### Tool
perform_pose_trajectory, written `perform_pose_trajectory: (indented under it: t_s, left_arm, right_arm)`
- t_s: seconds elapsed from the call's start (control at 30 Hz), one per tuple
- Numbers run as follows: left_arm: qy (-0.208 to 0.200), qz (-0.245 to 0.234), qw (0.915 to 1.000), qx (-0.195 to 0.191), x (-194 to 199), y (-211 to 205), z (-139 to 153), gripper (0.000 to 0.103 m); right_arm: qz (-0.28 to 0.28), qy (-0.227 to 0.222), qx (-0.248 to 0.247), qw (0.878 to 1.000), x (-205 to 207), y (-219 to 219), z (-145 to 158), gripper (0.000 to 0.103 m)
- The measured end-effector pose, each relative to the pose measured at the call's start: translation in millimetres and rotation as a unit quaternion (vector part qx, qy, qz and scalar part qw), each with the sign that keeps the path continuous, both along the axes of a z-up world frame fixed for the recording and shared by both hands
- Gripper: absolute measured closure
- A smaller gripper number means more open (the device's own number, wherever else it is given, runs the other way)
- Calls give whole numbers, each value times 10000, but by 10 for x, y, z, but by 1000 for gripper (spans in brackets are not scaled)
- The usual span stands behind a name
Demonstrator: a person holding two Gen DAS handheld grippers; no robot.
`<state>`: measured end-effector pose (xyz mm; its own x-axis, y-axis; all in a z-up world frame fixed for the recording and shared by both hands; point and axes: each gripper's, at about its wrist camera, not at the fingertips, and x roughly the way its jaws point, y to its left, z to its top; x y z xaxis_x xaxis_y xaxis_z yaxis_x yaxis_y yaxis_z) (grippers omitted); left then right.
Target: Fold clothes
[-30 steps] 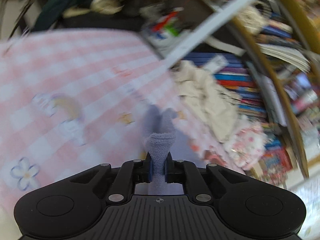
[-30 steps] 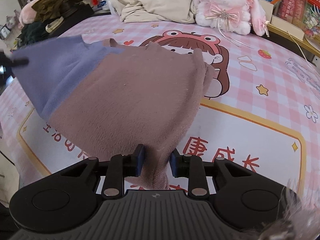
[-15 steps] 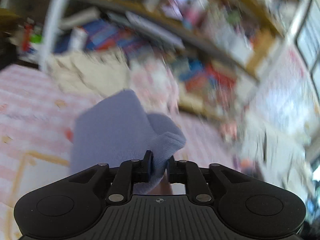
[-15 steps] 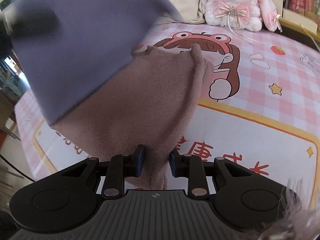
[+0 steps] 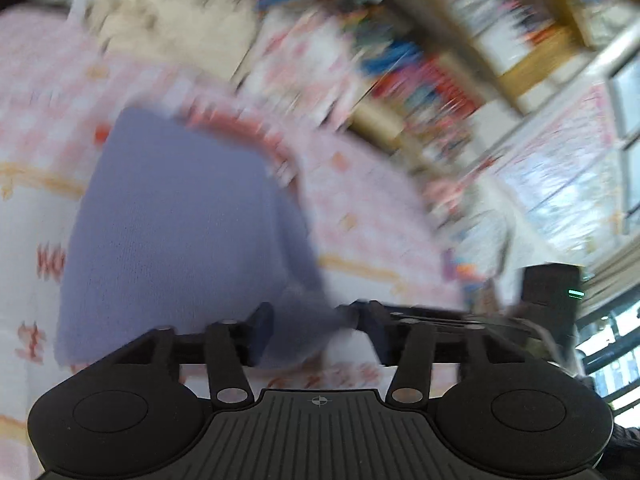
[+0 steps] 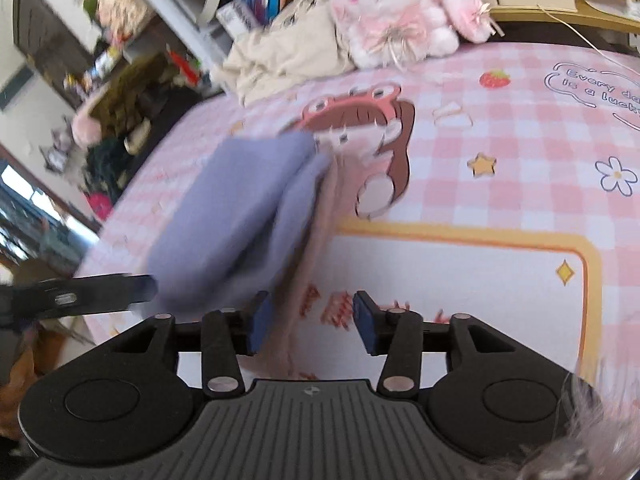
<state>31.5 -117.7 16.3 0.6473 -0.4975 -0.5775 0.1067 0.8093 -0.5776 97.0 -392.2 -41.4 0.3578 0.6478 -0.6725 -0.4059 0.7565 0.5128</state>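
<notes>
Pink checked bedcover (image 6: 520,128): work surface, fills frame centre. Two-tone garment (image 6: 240,216), lilac over dusty pink: lies folded left of centre. Right gripper (image 6: 313,320), left gripper (image 5: 316,330): jaws just opened, pads off the cloth lying between them. Advice: withdraw both straight back so the fold stays undisturbed.

A folded garment (image 6: 240,216) lay on the bed (image 6: 500,128); behind it, by the bed's far edge, sat a plush rabbit (image 6: 400,4), crumpled clothing (image 6: 288,56) to its left.
</notes>
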Motion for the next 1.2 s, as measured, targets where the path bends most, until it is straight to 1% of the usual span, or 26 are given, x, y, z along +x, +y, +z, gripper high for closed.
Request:
perform_pose_trajectory:
  t_s: [0.07,0.1,0.13,0.2,0.23,0.27,0.33,0.43,0.47,0.5,0.57,0.6,0.67,0.73,0.77,0.8,0.87,0.9,0.93,1.0,1.03,1.07,1.1,1.13,1.17,1.2]
  left_arm:
    - [-347,81,9993,96,-88,98,139,46]
    - [-445,217,9983,308,-117,152,169,46]
    - [-447,343,9967,583,-118,187,154,48]
    - [-365,526,9918,1108,-102,244,72,51]
    - [-285,575,9888,1346,-86,268,5,57]
    - [-224,557,9866,1519,-78,282,-56,66]
    - [-146,469,9816,1843,-67,281,-171,74]
    - [-183,221,9777,2081,-41,204,-301,79]
    - [-196,127,9766,2136,-41,185,-345,79]
    - [-207,57,9756,2186,-49,173,-369,79]
    - [-206,-48,9737,2269,-75,148,-404,79]
    - [-172,-78,9738,2267,-77,156,-422,79]
    - [-108,-116,9737,2272,-69,173,-451,78]
    - [-47,-113,9739,2266,-53,188,-477,77]
    - [-18,-109,9743,2250,-41,192,-493,77]
    - [9,-106,9746,2235,-27,195,-508,77]
    - [-7,-142,9741,2257,-16,185,-518,76]
    - [-14,-165,9736,2278,-13,178,-521,75]
    - [-17,-209,9731,2294,-10,175,-515,73]
    - [-20,-304,9721,2325,-3,171,-500,72]
    - [-47,-286,9722,2323,-11,180,-462,72]
    - [-78,-258,9724,2318,-21,190,-418,72]
    - [-284,-167,9732,2276,-64,223,-340,72]
    - [-515,-67,9735,2228,-112,260,-257,68]
    - [-684,36,9732,2194,-147,306,-188,57]
    - [-845,140,9726,2162,-180,354,-121,51]
  right_arm:
    - [-22,84,292,9995,56,-24,81,51]
    - [-18,147,444,9989,83,-26,114,48]
    - [30,274,614,9977,109,4,121,45]
    - [92,519,870,9948,163,83,106,44]
    - [100,661,940,9933,178,136,76,44]
    - [101,790,984,9920,193,192,45,44]
    - [54,957,914,9912,224,321,-23,40]
    - [-19,1103,877,9900,276,489,-100,41]
    - [-65,1136,873,9897,290,532,-130,41]
    - [-129,1118,785,9905,301,585,-140,44]
    - [-172,866,429,9952,301,693,-108,71]
    - [-146,679,304,9971,280,735,-72,86]
    - [199,-64,380,9991,111,746,118,89]
    - [512,-734,580,9943,-62,709,284,98]
    - [557,-935,599,9923,-130,682,330,101]
    - [542,-1061,522,9915,-173,665,348,101]
    - [145,-816,-222,9963,-96,693,200,101]
    - [-53,-540,-589,9968,-22,702,66,101]
    - [-253,-306,-770,9962,26,681,-34,100]
    - [-546,-62,-568,9969,31,572,-83,100]
    - [-668,23,-471,9967,28,524,-90,95]
    - [-714,-4,-387,9967,8,496,-42,91]
    - [-757,-44,-315,9966,-13,475,12,78]
    - [-776,-110,-263,9966,-35,478,82,62]
    - [-741,-131,-150,9970,-47,488,148,57]
    - [-689,-144,-26,9975,-54,504,210,52]
